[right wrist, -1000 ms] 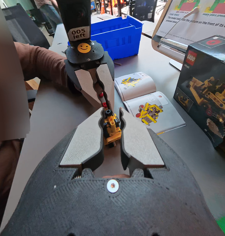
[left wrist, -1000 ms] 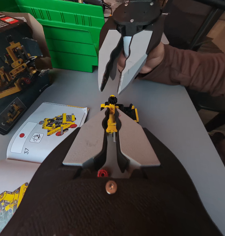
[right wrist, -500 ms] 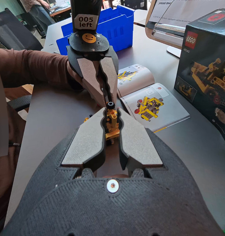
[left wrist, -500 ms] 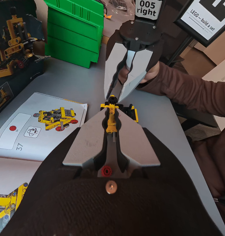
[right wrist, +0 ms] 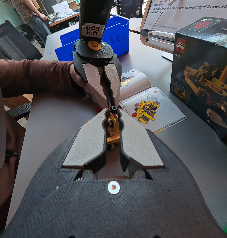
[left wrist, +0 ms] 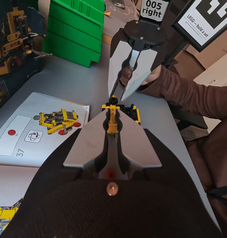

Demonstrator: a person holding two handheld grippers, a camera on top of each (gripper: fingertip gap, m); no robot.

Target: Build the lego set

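Observation:
My left gripper (left wrist: 112, 111) is shut on a small yellow lego model (left wrist: 112, 123) and holds it just above the grey table (left wrist: 71, 83). A black gear (left wrist: 113, 101) sits on the model's far end. My right gripper (right wrist: 113, 110) faces the left gripper (right wrist: 111, 105). Its fingers are nearly closed, with the tips on either side of the gear (right wrist: 113, 109) and the model (right wrist: 113, 130) showing between them. I cannot tell whether they pinch it. The right gripper also shows in the left wrist view (left wrist: 116, 97). A red round piece (left wrist: 111, 174) lies on the table under the left gripper.
The open instruction booklet (left wrist: 46, 123) lies left of the model. The set's dark box (left wrist: 11, 51) and a green bin (left wrist: 74, 32) stand behind it. In the right wrist view there is a blue bin (right wrist: 116, 38) and a sign stand (right wrist: 161, 38) farther back. Left and right tips are no more than a few centimetres apart. From the left gripper's tips to the red round piece (left wrist: 111, 174) is close to 10 cm.
My right gripper has come down to the gear and its fingers have narrowed around it. My left gripper still holds the model.

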